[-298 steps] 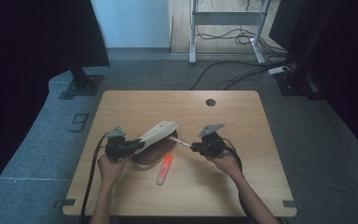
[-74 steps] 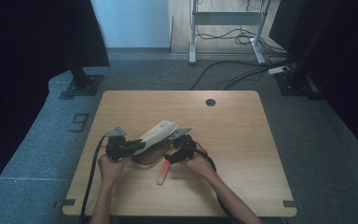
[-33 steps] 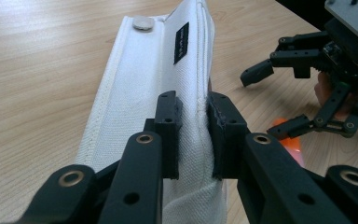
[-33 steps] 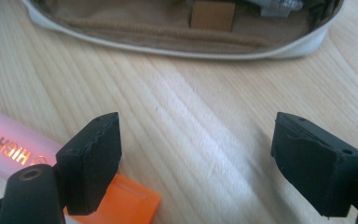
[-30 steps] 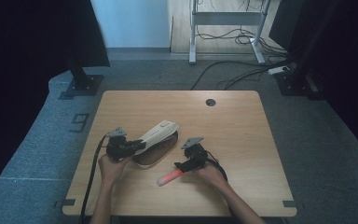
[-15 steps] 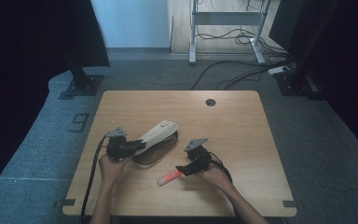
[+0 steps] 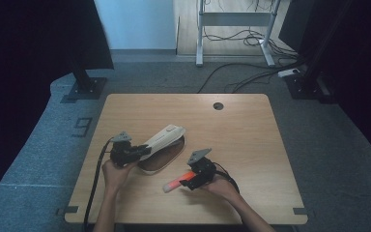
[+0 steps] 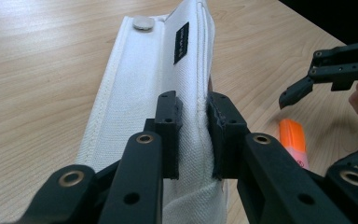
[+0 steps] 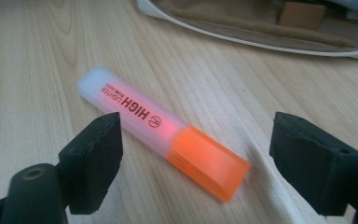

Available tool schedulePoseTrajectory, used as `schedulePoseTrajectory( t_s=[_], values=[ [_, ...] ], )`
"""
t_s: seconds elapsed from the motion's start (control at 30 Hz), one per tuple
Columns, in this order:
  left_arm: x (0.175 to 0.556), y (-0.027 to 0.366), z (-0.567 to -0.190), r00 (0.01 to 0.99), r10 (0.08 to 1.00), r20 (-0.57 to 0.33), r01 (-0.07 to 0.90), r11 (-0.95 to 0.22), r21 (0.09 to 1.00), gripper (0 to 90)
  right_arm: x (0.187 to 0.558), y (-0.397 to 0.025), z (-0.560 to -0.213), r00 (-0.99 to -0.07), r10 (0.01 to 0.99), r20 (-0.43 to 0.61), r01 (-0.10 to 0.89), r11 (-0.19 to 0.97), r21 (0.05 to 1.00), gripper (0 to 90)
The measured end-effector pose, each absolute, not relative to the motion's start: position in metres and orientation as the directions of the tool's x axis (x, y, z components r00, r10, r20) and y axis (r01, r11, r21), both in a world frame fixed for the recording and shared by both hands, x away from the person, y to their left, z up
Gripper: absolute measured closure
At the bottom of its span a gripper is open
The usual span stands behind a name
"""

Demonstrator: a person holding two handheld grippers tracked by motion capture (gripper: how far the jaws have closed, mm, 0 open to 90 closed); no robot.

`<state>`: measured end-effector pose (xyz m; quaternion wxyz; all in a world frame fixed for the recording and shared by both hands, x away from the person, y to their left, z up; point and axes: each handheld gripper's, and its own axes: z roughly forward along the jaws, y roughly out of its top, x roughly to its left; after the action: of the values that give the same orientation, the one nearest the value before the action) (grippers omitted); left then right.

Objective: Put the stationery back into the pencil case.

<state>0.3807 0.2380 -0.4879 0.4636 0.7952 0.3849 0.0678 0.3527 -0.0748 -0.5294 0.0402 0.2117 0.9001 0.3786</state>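
Table: a light wooden table (image 7: 251, 145) carries everything; a round cable hole (image 7: 218, 106) sits toward its 12 o'clock edge.

Pouch: a white fabric pencil pouch (image 7: 162, 140) lies left of the table's centre, its long axis running from 7 to 1 o'clock in the high view. Its upper flap is lifted, and the brown lining (image 9: 242, 21) of the open mouth faces 5 o'clock.

Pouch details: in my left gripper view the flap bears a metal snap (image 8: 142, 23) at its far end and a small black label (image 8: 181, 43) beside the seam.

My left gripper: my left gripper (image 7: 142, 151) sits at the pouch's 7 o'clock end. Its jaws are clamped on the edge of the white flap, the canvas pinched between the two pads (image 8: 168, 123).

Highlighter: an orange highlighter (image 9: 161, 127) lies flat on the wood at the pouch's 5 o'clock, near it but apart. Its translucent cap, printed "HIGH LIGHTER", points to 10 o'clock in my right gripper view; the orange body points to 4 o'clock.

My right gripper: my right gripper (image 9: 214, 161) hovers at the highlighter's orange end. Its jaws stand wide apart, one on each side of the barrel, neither touching it.

Hands: my left hand (image 7: 115, 171) and right hand (image 7: 222, 184) enter from the table's 6 o'clock edge.
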Motion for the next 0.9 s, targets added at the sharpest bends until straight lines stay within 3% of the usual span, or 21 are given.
schedulePoseTrajectory(
  t_s=[0.43,0.9],
  values=[
    [0.381,0.239,-0.488,0.694,0.674,-0.253,0.551,-0.272,0.789,75.4,0.348,-0.061,-0.534,-0.941,0.33,0.075,0.288,0.665,0.689,26.2],
    [0.381,0.238,-0.488,0.695,0.673,-0.252,0.551,-0.274,0.788,75.4,0.349,-0.059,-0.539,-0.957,0.288,0.028,0.232,0.705,0.67,48.1]
  ],
)
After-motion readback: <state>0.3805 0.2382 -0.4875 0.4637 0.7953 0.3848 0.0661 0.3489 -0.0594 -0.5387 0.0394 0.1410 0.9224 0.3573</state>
